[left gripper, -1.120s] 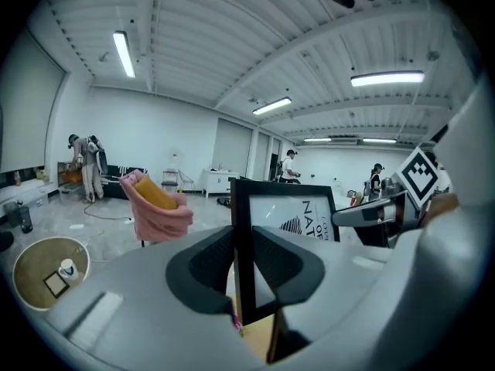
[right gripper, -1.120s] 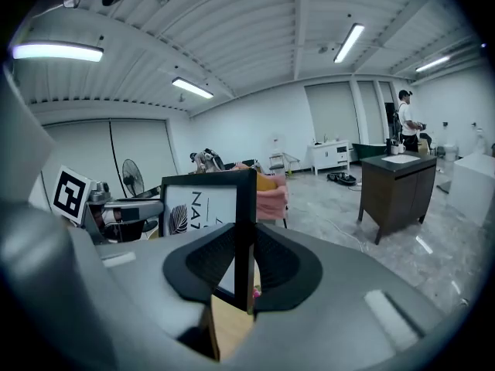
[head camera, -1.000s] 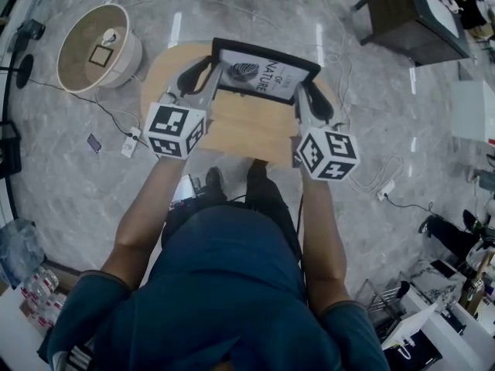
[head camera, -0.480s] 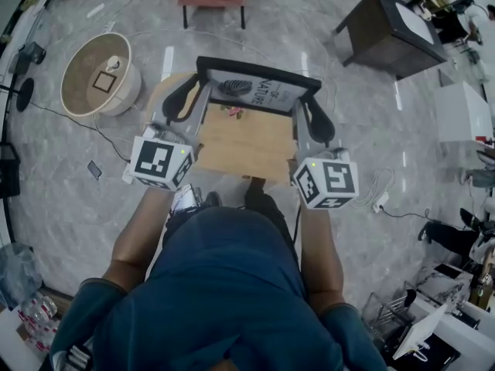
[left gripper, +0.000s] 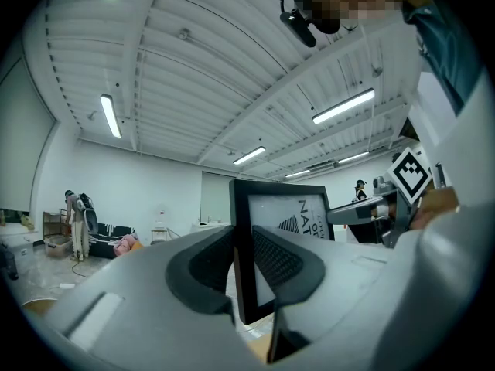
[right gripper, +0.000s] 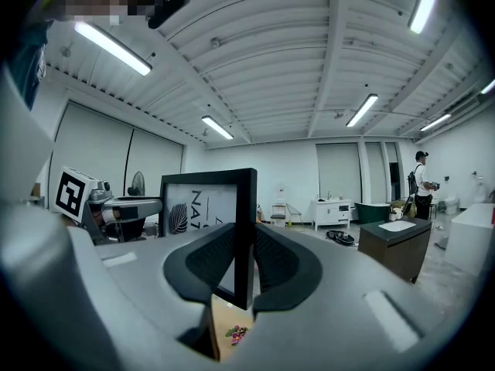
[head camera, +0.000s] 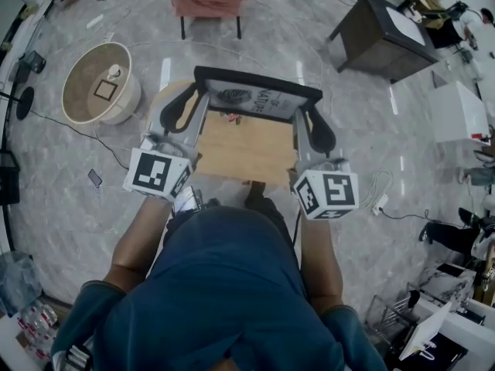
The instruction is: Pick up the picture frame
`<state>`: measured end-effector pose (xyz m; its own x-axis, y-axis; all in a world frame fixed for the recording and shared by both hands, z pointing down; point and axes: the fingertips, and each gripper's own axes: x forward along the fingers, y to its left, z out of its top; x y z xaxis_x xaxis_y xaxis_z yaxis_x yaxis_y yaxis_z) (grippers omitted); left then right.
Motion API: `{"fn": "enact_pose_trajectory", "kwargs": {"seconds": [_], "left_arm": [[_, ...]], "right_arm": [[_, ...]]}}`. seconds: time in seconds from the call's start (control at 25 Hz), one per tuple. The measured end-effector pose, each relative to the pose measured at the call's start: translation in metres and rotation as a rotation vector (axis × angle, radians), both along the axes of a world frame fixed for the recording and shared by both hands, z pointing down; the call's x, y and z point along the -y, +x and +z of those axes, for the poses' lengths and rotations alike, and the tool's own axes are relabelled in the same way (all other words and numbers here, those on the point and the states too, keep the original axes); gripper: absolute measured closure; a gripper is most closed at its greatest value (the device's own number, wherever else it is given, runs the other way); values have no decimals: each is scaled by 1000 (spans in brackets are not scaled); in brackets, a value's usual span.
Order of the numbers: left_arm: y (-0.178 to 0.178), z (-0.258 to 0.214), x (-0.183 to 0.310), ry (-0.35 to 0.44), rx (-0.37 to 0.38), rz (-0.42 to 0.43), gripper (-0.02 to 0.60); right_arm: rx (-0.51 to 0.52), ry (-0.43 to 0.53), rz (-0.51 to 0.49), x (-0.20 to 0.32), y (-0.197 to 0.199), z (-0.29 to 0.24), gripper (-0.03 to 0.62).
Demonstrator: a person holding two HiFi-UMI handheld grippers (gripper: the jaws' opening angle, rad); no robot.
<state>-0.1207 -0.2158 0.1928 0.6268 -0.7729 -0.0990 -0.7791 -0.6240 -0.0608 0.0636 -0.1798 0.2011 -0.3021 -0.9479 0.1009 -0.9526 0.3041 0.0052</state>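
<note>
A black picture frame [head camera: 259,99] hangs upright at upper centre of the head view, above a round wooden table [head camera: 244,153]. The left gripper [head camera: 197,93] is clamped on its left edge and the right gripper [head camera: 309,103] on its right. Jaw pads cover the pinched edges, and the print's lettering is only partly legible.

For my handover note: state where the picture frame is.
Head view, upper centre: the picture frame hangs over the wooden table, held by the left gripper and right gripper.

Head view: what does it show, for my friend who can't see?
The left tool and right tool grip a black rectangular picture frame by its sides above a round wooden table. A person in a blue shirt holds both tools.
</note>
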Motion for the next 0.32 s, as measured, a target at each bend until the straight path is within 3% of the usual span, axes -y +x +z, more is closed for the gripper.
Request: {"fn": "enact_pose_trajectory", "kwargs": {"seconds": [0.32], "left_arm": [[1, -3, -7, 8, -7, 8, 509]], "right_arm": [[-7, 10, 9, -7, 2, -5, 511]]}}
